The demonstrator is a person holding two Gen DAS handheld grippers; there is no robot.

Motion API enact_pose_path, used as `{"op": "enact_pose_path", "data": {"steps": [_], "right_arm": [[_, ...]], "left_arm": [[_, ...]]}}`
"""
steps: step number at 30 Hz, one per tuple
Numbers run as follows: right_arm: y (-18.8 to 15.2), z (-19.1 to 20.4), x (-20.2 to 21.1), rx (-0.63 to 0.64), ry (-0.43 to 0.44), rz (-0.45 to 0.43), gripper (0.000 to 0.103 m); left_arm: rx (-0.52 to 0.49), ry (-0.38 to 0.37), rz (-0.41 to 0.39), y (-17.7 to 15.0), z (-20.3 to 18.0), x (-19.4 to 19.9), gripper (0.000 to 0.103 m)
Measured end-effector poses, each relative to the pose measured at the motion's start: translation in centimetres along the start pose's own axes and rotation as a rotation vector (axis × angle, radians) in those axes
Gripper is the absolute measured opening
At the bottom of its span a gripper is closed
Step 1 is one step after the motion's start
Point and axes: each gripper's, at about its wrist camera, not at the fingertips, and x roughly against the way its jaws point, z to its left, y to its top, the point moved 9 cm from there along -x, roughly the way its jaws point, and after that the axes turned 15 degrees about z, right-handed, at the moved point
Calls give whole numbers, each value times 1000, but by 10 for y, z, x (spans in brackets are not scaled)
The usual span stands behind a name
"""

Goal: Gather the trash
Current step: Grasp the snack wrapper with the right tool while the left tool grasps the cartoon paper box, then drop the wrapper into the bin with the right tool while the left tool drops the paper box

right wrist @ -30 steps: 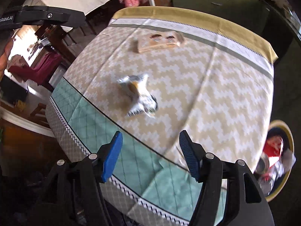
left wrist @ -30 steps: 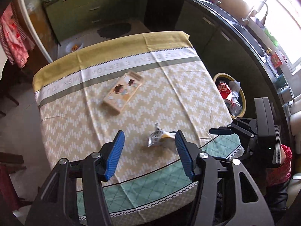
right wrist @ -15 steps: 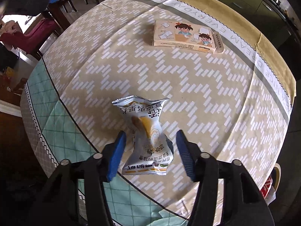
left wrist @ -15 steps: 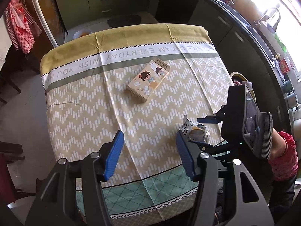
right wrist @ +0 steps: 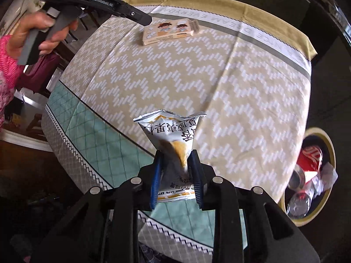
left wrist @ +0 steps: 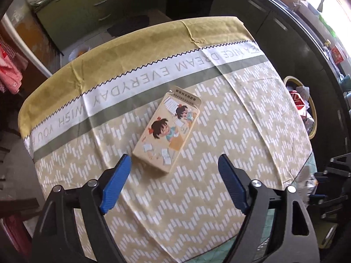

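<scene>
A crumpled white and yellow snack wrapper [right wrist: 173, 135] sits between the blue pads of my right gripper [right wrist: 175, 164]. The jaws are closing and press on it, over the teal border of the tablecloth [right wrist: 92, 135]. A flat cardboard box [left wrist: 169, 131] printed with cartoon children lies mid-table. My left gripper [left wrist: 173, 164] hovers just short of the box's near end, jaws opening, nothing between them. In the right wrist view the box [right wrist: 169, 31] lies far back.
A yellow-rimmed trash bin [right wrist: 329, 144] with a red can and crumpled wrappers stands on the floor by the table's right side; its rim [left wrist: 289, 80] also shows in the left wrist view. A person's hand [right wrist: 33, 28] holds the left gripper's handle. Dark cabinets lie beyond.
My right gripper came down onto the wrapper and closed on it. My left gripper moved forward and down toward the box and its jaws widened.
</scene>
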Motion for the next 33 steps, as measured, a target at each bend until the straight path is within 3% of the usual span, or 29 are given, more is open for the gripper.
{"op": "enact_pose_path", "data": {"steps": [4, 9, 18, 24, 26, 28, 33], "right_arm": [[-38, -30, 8, -90, 14, -10, 26], [-68, -60, 12, -178, 42, -23, 27], [-77, -78, 14, -239, 73, -44, 27], [-85, -94, 21, -279, 79, -63, 26], [-88, -102, 23, -301, 78, -68, 26], [-91, -113, 25, -329, 77, -75, 26], [-100, -156, 32, -433, 66, -95, 26]], "left_arm": [[-70, 68, 14, 23, 3, -24, 81], [-128, 67, 52, 31, 4, -44, 85], [-196, 89, 103, 29, -5, -67, 87], [-184, 63, 86, 26, -7, -71, 78], [-179, 61, 75, 27, -8, -69, 71], [-169, 61, 63, 26, -11, -66, 56], [-173, 85, 48, 22, -15, -60, 56]]}}
